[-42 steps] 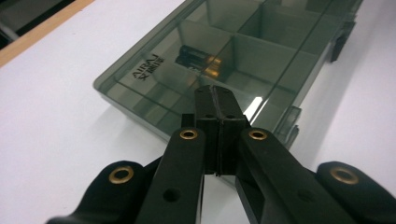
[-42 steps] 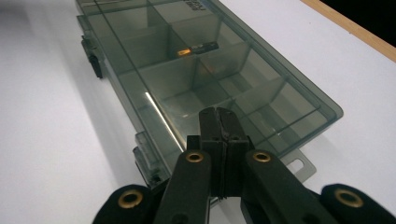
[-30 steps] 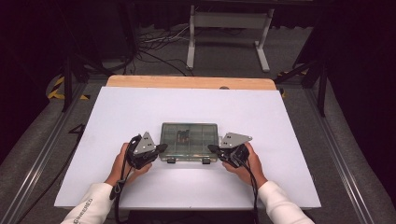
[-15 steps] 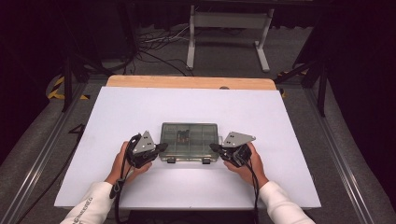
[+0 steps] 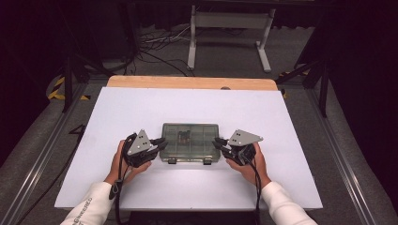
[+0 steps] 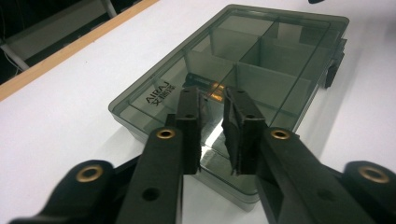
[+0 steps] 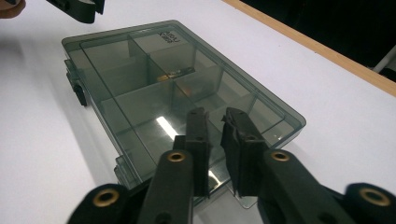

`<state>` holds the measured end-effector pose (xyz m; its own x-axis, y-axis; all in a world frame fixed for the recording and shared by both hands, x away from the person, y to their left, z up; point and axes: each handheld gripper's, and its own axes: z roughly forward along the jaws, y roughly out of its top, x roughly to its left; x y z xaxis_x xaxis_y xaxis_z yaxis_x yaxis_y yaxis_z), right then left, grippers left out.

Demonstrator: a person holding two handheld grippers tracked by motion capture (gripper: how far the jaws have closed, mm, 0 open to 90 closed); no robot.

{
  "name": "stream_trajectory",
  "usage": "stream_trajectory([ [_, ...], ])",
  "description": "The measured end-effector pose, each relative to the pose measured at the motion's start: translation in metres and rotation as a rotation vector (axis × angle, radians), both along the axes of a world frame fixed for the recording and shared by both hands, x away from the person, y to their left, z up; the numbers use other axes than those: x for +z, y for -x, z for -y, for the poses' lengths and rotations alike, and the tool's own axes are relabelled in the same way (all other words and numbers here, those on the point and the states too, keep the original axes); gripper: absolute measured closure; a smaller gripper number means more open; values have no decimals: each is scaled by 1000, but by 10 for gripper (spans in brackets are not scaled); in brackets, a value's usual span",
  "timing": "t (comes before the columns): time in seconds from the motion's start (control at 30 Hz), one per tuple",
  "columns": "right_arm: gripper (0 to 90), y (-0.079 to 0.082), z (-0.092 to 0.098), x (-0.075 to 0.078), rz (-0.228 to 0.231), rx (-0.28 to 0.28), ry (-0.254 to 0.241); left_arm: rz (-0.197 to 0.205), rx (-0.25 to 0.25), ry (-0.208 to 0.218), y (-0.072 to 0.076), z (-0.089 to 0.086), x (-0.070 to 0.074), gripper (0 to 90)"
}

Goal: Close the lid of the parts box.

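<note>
A smoky clear compartment box [image 5: 190,146] lies shut in the middle of the white table, with a small dark and brassy item [image 5: 184,136] in one cell. My left gripper [image 5: 162,140] is at the box's left end and my right gripper [image 5: 217,142] at its right end. Both have just been opening. In the left gripper view the jaws [image 6: 212,100] stand a narrow gap apart over the lid [image 6: 261,56], nothing between them. In the right gripper view the jaws [image 7: 215,116] are likewise slightly parted above the box [image 7: 140,74], gripping nothing.
The white table top [image 5: 117,112] has a wooden strip [image 5: 187,83] along its far edge. Two latches [image 5: 206,161] sit on the box's near side. Behind the table stand a metal frame [image 5: 230,28] and floor cables [image 5: 155,44].
Both hands stay at the box's two ends; the right gripper has shifted only slightly.
</note>
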<state>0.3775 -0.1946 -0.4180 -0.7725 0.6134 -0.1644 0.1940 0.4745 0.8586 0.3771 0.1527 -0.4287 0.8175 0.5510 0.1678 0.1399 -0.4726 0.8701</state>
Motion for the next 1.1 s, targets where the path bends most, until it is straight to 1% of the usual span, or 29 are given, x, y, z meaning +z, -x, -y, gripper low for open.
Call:
stream_trajectory([
  [0.1, 706, 0, 0, 0, 5, -1, -11, 10, -2, 8, 0, -2, 0, 700],
  [0.17, 604, -1, 0, -1, 7, -1, -7, 6, -4, 13, -1, -3, -1, 643],
  [0.2, 604, -1, 0, -1, 7, -1, -7, 6, -4, 13, -1, -3, -1, 600],
  [0.23, 571, -1, -1, -1, 4, -4, -11, 10, -5, 11, 0, -3, -1, 600],
  [0.27, 543, -1, -1, -2, 2, -4, -15, 8, -9, 13, -1, -3, -1, 574],
  [0.3, 508, -2, -1, -2, 5, -5, -14, 2, -20, 15, -1, -3, -2, 558],
  [0.33, 480, -2, -1, -3, 6, -10, -13, 7, -28, 6, -1, -2, -2, 533],
  [0.43, 402, -4, -2, -5, -3, -23, -11, -2, -30, 8, 0, -2, -2, 468],
  [0.5, 356, -4, -3, -6, 2, -33, 4, 1, -21, 9, 0, -2, -3, 424],
  [0.53, 336, -5, -4, -6, 4, -33, 7, 4, -18, 8, -1, -2, -3, 384],
  [0.57, 295, -5, -4, -7, 6, -35, 7, 1, -12, 13, -1, -2, -3, 358],
  [0.6, 264, -4, -5, -7, 21, -51, 14, 1, -12, 13, -1, -2, -3, 328],
  [0.63, 264, -4, -5, -7, 21, -51, 14, 3, -8, 19, -1, -2, -3, 328],
  [0.7, 218, -4, -6, -7, 27, -58, 8, 5, 7, 27, 0, -2, -4, 267],
  [0.73, 194, -4, -7, -8, 29, -63, 9, 11, 17, 18, 0, -1, -4, 230],
  [0.77, 171, -5, -7, -9, 27, -72, 13, 6, 21, 19, -1, 0, -5, 189],
  [0.83, 122, -6, -8, -11, 17, -81, 6, -5, 22, 22, -1, 2, -6, 140],
  [0.87, 101, -6, -8, -11, 11, -85, 6, 3, 28, 19, -1, 2, -7, 126],
  [0.93, 67, -8, -9, -13, 0, -87, 5, -3, 22, 30, -1, 3, -7, 85],
  [1.0, 59, -8, -9, -15, 1, -88, 6, 3, 18, 33, -1, 3, -7, 57],
  [1.03, 49, -8, -10, -15, -2, -85, -1, -2, 16, 35, -1, 3, -7, 43],
  [1.1, 45, -8, -10, -15, 1, -86, 0, 12, 18, 28, -1, 2, -7, 34],
])
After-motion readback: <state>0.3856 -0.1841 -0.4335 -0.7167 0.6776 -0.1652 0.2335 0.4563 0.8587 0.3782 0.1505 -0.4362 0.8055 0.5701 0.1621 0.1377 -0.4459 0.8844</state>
